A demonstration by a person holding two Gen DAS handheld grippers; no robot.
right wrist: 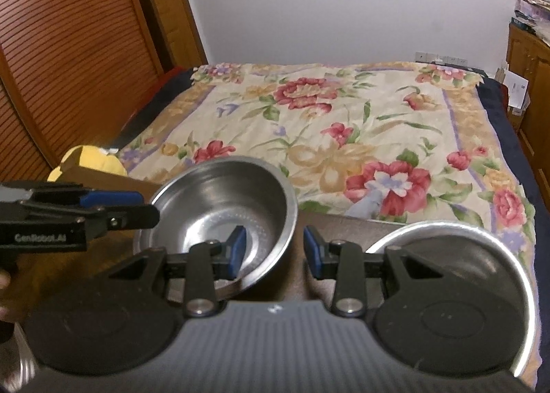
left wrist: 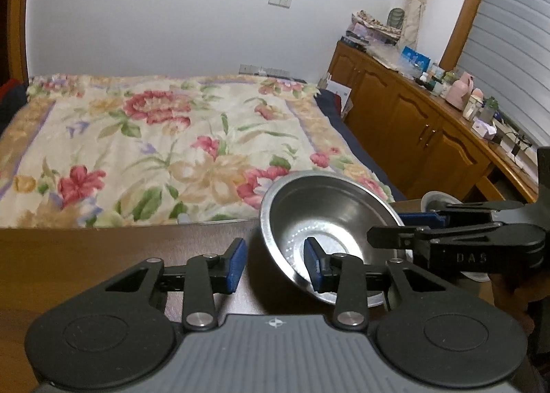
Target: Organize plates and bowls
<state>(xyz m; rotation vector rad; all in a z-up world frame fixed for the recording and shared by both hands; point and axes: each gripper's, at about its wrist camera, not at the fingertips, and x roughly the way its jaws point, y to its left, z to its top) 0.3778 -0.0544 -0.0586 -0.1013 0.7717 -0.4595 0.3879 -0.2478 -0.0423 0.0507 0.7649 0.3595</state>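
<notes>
A steel bowl [left wrist: 330, 217] stands tilted on the dark wooden table [left wrist: 120, 248], and it shows in the right wrist view [right wrist: 227, 207] too. My left gripper [left wrist: 275, 264] is open, its jaws either side of the bowl's near left rim, right finger inside. My right gripper [right wrist: 275, 252] is open, its jaws either side of the bowl's right rim, left finger inside. Neither is closed on the rim. In the left wrist view the right gripper [left wrist: 388, 226] reaches in from the right. A second steel bowl or plate [right wrist: 481, 255] lies at the right.
A bed with a floral quilt [left wrist: 165, 145] lies just beyond the table's far edge. A wooden cabinet [left wrist: 412, 118] with bottles stands at the right. A slatted wooden door [right wrist: 68, 59] is on the left. A yellow object [right wrist: 92, 159] sits by the table's left corner.
</notes>
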